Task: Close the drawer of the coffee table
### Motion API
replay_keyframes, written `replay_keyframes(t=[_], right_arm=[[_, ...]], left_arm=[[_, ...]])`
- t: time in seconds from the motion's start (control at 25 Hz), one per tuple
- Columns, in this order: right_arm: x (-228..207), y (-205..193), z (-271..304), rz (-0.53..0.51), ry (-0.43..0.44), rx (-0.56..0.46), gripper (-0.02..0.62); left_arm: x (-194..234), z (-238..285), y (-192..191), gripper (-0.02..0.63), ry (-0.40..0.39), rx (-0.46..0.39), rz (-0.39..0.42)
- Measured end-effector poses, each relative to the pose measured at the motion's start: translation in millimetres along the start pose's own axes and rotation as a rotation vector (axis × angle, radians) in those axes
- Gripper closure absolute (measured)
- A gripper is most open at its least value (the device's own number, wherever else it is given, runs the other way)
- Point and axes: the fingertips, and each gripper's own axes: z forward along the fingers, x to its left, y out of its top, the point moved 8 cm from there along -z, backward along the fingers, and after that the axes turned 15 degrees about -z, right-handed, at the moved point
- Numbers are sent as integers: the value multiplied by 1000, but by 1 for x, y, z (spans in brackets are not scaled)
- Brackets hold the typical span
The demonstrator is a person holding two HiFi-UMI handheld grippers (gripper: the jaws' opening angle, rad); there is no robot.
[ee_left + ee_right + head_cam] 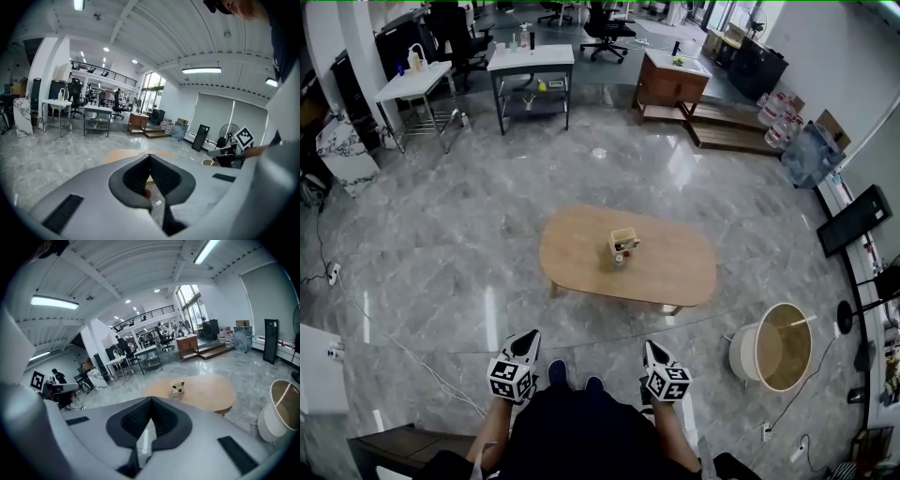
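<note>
The oval wooden coffee table [675,272] stands on the marble floor a good step ahead of me. No drawer shows on it from here. A small open box [623,246] with small items sits on its top. My left gripper [525,339] and right gripper [652,349] are held low by my body, well short of the table, both shut with nothing in them. In the right gripper view the table [206,392] and box [177,387] lie beyond the closed right gripper [151,401]. The left gripper [150,157] hides most of the table [119,155].
A round white tub [773,347] with a wooden inside stands right of the table. A black panel [853,220] leans at the right wall. White work tables [530,61] and a wooden cabinet [672,80] are far behind. A cable [412,356] runs across the floor at left.
</note>
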Motion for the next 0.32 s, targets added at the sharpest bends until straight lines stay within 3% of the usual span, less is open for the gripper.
replay_keyframes(t=[0.32], right_arm=[[-6,4,2,-20,11,-4,569]], left_arm=[[-2,1,-7,580,3,4,-14]])
